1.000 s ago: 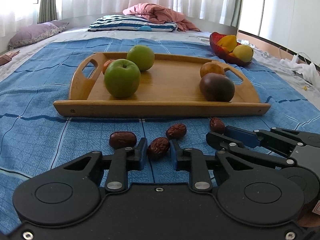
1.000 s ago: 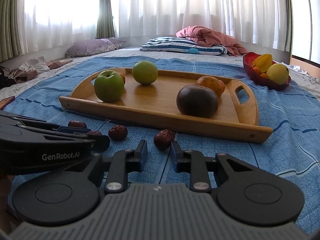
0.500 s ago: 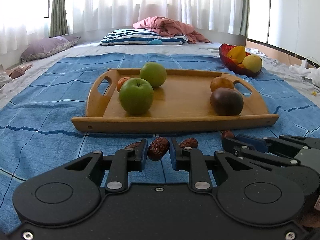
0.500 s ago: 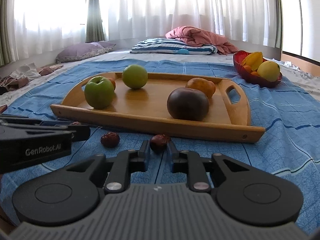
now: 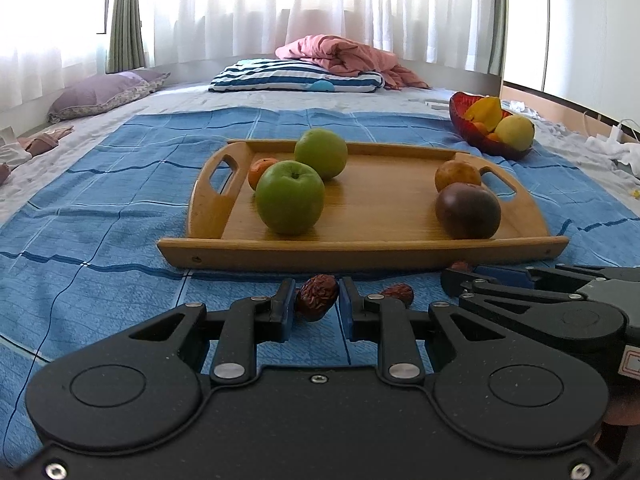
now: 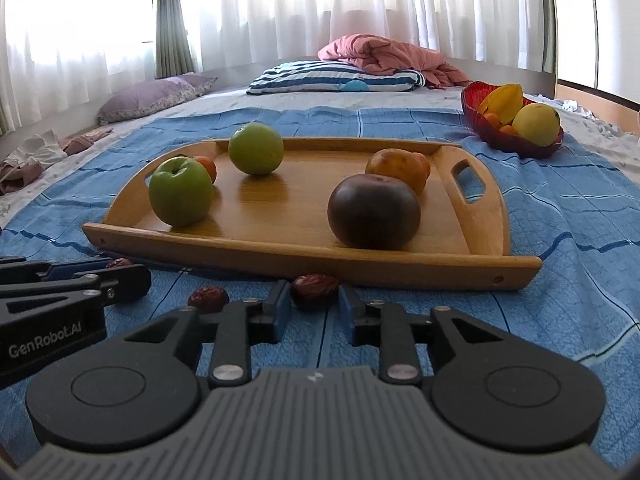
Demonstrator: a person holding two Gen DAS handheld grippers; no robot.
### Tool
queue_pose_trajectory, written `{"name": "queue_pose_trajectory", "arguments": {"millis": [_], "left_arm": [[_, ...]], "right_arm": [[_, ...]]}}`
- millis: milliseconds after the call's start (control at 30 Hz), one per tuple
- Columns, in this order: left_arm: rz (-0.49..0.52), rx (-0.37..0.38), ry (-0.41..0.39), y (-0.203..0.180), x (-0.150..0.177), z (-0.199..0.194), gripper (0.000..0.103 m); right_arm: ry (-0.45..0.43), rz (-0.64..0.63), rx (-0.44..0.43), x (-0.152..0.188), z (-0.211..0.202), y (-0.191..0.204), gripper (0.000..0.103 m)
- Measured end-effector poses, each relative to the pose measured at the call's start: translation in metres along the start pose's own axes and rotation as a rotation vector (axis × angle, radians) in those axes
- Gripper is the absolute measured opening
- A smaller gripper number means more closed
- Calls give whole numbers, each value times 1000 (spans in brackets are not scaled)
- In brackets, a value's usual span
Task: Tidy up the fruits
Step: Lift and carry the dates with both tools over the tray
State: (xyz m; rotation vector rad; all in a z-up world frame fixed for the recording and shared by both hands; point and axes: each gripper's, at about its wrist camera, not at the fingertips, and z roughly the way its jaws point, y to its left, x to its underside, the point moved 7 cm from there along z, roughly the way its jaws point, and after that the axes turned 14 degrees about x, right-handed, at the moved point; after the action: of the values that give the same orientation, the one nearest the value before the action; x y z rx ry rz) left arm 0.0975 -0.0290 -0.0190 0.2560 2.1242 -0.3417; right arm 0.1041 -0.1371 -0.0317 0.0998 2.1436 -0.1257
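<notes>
My left gripper [image 5: 316, 300] is shut on a wrinkled red date [image 5: 317, 298], held just above the blue cloth in front of the wooden tray [image 5: 360, 248]. My right gripper [image 6: 313, 300] has its jaws opening. A second date [image 6: 315, 286] lies on the cloth between its fingertips, and the pads do not press it. A third date [image 6: 208, 298] lies on the cloth to the left of it. The tray holds two green apples [image 5: 290, 202], a small orange [image 5: 260, 170], a dark round fruit [image 6: 374, 210] and a brownish fruit [image 6: 398, 168].
A red bowl [image 5: 488, 140] with yellow and orange fruit stands past the tray's right handle. The two grippers sit close side by side, the left gripper [image 6: 128, 270] just left of the right one. Pillows and a pink blanket lie far back.
The left gripper has lifted its date a little and the view has tipped up towards the tray. The right gripper's jaws have spread apart and now stand around a date on the cloth.
</notes>
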Motion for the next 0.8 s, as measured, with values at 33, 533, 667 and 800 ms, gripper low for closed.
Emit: {"name": "queue_pose_trajectory", "arguments": {"millis": [33,533,667,800], "left_arm": [[-1,-1,0,0,0,0,22],[-17,-6,-6,12,-13,6,22],[-2,4,-16,12,-23,5,22],[-5,31,-42,14,-45,5,22]], "right_arm": [[4,-1,0,0,1,0,50],[-1,9,3,-6,3,1,33],[-31,20,-11,-16,-7,-1,33],[-82,15,-15,-36,-16,-4,33]]}}
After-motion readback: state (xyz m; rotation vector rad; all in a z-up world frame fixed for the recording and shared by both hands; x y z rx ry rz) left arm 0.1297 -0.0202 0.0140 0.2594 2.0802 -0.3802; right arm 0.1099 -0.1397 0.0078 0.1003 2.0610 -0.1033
